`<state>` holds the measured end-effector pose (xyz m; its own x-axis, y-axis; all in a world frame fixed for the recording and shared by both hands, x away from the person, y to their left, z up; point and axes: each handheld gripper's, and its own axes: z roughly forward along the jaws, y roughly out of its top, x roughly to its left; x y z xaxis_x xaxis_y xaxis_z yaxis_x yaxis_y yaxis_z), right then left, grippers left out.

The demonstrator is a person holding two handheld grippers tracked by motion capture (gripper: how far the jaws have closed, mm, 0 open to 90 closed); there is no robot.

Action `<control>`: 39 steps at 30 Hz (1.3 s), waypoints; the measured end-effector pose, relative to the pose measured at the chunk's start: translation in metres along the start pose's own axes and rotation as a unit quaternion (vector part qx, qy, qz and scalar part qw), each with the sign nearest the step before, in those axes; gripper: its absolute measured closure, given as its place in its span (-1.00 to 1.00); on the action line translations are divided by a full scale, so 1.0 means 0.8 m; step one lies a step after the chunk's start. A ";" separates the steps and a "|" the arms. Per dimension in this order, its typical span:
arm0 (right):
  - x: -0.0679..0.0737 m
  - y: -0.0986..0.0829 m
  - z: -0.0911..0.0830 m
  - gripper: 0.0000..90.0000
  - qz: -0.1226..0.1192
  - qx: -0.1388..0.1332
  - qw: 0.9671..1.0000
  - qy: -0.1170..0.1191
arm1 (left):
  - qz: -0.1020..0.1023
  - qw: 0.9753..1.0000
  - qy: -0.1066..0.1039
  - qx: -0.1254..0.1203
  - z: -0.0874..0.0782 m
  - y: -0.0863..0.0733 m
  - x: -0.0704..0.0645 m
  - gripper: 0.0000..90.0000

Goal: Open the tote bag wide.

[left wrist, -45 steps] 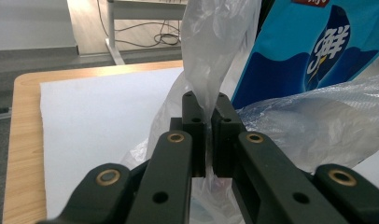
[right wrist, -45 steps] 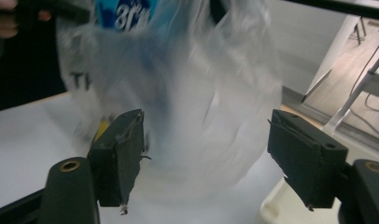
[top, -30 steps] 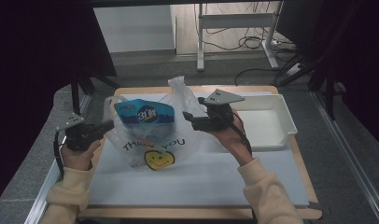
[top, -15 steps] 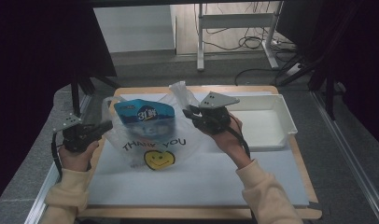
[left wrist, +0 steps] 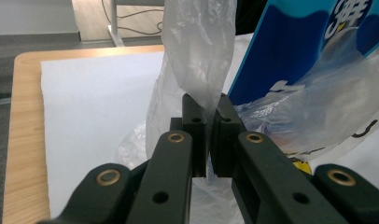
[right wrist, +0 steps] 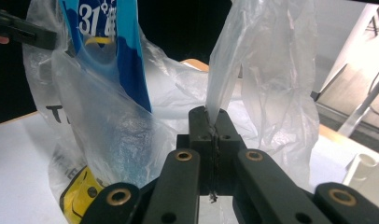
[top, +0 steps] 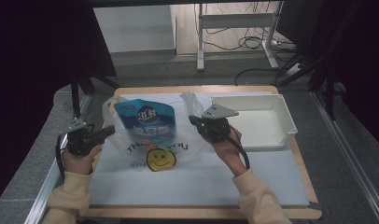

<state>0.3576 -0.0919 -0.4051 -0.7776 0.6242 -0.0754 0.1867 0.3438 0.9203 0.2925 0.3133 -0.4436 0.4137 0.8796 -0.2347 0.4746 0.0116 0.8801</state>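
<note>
Between my two grippers, on the white mat (top: 187, 186) covering the wooden table (top: 178, 88), hangs the thin translucent plastic shopping bag with a yellow smiley face (top: 160, 157). At its left edge my left gripper (top: 105, 132) has its jaws pressed together on the bag's left handle strip (left wrist: 199, 51), which rises straight up out of the pinch in the left gripper view. Inside the bag stands the blue-and-white printed snack pouch (top: 148, 122), upright with its long axis vertical, its top poking above the bag's mouth; it lies to the right of the left gripper and left of the right one, roughly midway, so neither hand is clearly nearer. Right of it, my right gripper (top: 193, 121) is clamped on the right handle strip (right wrist: 253, 60), equally upright. With both handles held apart, I judge the mouth is spread open around the pouch. Farthest right sits the shallow white plastic tray (top: 283, 109), nothing in it, just beside my right hand (top: 227, 142).
</note>
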 end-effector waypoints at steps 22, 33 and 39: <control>0.003 -0.029 0.005 0.97 0.008 0.007 1.000 0.020 | 0.000 1.000 0.003 -0.007 -0.005 -0.009 -0.003 0.98; 0.003 -0.040 0.008 0.97 0.012 0.024 1.000 0.017 | 0.003 1.000 0.002 0.011 0.004 -0.021 -0.006 1.00; 0.004 -0.049 0.010 0.97 0.013 0.031 0.999 0.015 | 0.003 1.000 0.003 0.019 0.006 -0.029 -0.005 1.00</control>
<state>0.3526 -0.0973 -0.4446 -0.7895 0.6126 -0.0386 0.2432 0.3700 0.8966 0.2840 0.3070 -0.4649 0.4115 0.8827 -0.2269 0.5022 -0.0119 0.8647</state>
